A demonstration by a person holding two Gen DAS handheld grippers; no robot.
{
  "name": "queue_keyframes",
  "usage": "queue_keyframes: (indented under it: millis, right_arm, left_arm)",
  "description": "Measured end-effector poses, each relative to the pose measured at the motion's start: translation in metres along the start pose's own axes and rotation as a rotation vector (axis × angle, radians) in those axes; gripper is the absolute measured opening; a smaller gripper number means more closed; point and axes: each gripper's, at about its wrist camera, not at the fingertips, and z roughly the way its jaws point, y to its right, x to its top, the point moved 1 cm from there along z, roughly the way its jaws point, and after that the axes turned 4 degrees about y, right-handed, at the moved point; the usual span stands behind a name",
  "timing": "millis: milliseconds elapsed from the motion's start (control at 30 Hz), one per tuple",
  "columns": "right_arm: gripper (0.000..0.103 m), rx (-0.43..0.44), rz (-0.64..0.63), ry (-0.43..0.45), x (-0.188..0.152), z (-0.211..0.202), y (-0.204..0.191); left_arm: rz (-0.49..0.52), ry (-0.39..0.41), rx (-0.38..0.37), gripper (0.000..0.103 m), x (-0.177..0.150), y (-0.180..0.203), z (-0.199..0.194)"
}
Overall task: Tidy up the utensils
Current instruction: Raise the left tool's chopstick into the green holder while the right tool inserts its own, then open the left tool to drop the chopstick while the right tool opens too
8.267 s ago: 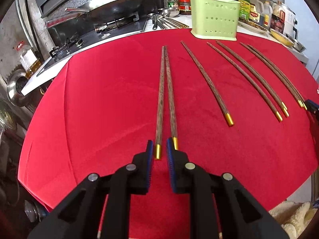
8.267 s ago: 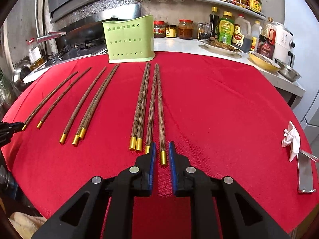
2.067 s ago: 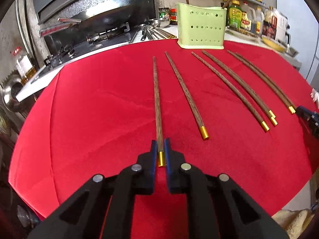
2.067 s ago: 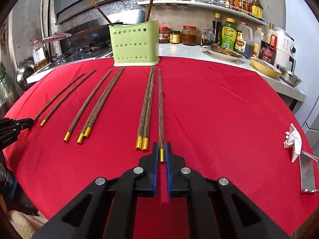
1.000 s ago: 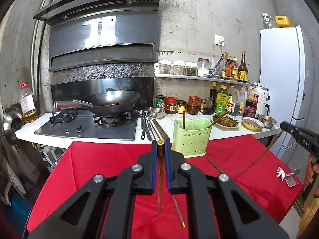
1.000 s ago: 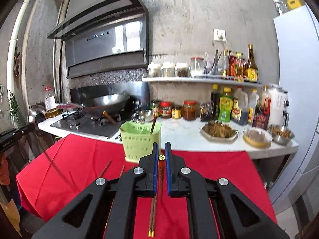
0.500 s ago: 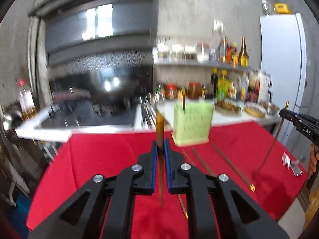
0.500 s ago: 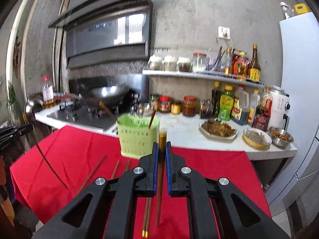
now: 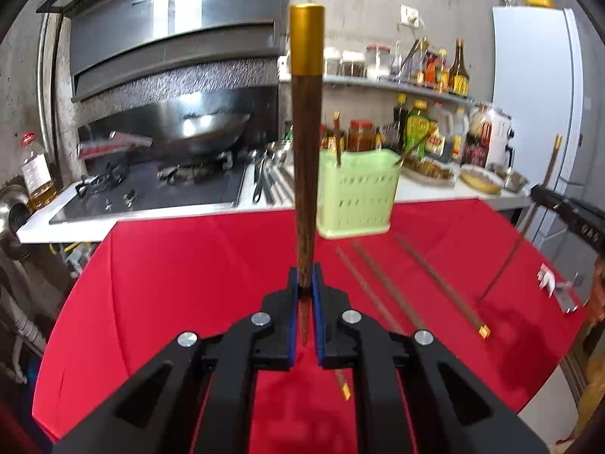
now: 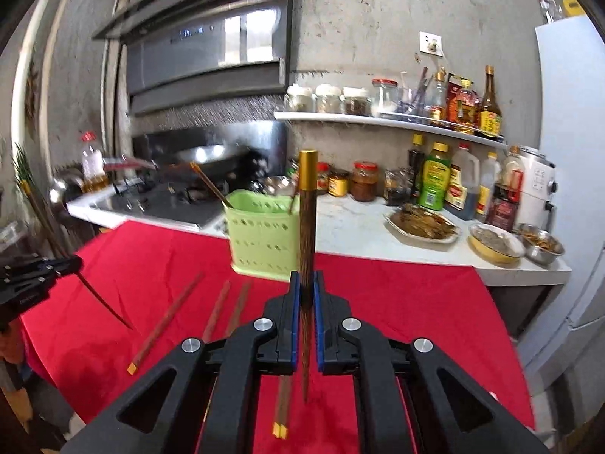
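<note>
chopstick (image 9: 305,151): dark wood, gold metal cap | holder (image 9: 357,193): green plastic | cloth (image 9: 189,265): matt red

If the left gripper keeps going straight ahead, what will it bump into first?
Probably the green utensil holder, just right of the left gripper and its upright chopstick. Depth is unclear, so it might slip past on the left.

Your left claw (image 9: 304,295) is clamped on a wooden chopstick (image 9: 305,174) standing upright, gold cap on top. Beyond it the green holder (image 9: 357,196) sits at the far edge of the red-covered bench (image 9: 189,265), with chopsticks in it. Three loose chopsticks (image 9: 382,295) lie on the cloth to your right.
</note>
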Motion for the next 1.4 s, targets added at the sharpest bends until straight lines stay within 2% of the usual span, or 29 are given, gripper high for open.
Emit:
queue_keyframes:
  millis: [200, 500, 633, 733, 867, 1067, 1133, 1233, 1300, 1400]
  right_arm:
    - [0.007, 0.046, -0.023, 0.02, 0.025, 0.04, -0.011]
    - [0.007, 0.077, -0.048, 0.223, 0.122, 0.08, -0.014]
    - [0.007, 0.07, -0.038, 0.249, 0.147, 0.104, -0.009]
    - [0.007, 0.078, -0.019, 0.221, 0.148, 0.134, -0.003]
    - [0.007, 0.099, -0.006, 0.157, 0.134, 0.165, 0.0]
    - [0.007, 0.093, -0.026, 0.088, 0.11, 0.185, -0.005]
    - [0.012, 0.086, -0.032, 0.077, 0.107, 0.183, -0.005]
    - [0.021, 0.069, -0.032, 0.09, 0.111, 0.17, -0.003]
    - [0.025, 0.06, -0.031, 0.104, 0.114, 0.159, -0.001]
    - [0.026, 0.039, -0.037, 0.133, 0.12, 0.128, 0.001]
  left_arm:
    - [0.023, 0.053, -0.053, 0.007, 0.043, 0.019, 0.025]
    - [0.023, 0.19, -0.076, 0.007, 0.144, 0.04, 0.061]
    - [0.033, 0.171, -0.101, 0.007, 0.173, 0.05, 0.092]
    - [0.04, 0.117, -0.116, 0.007, 0.179, 0.055, 0.129]
    - [0.051, 0.046, -0.119, 0.007, 0.169, 0.056, 0.168]
    - [0.037, -0.022, -0.118, 0.007, 0.15, 0.047, 0.199]
    - [0.035, -0.023, -0.101, 0.007, 0.147, 0.044, 0.2]
    - [0.009, -0.009, -0.118, 0.017, 0.153, 0.04, 0.191]
    - [0.01, 0.026, -0.106, 0.026, 0.159, 0.04, 0.175]
    - [0.013, 0.086, -0.096, 0.028, 0.168, 0.04, 0.139]
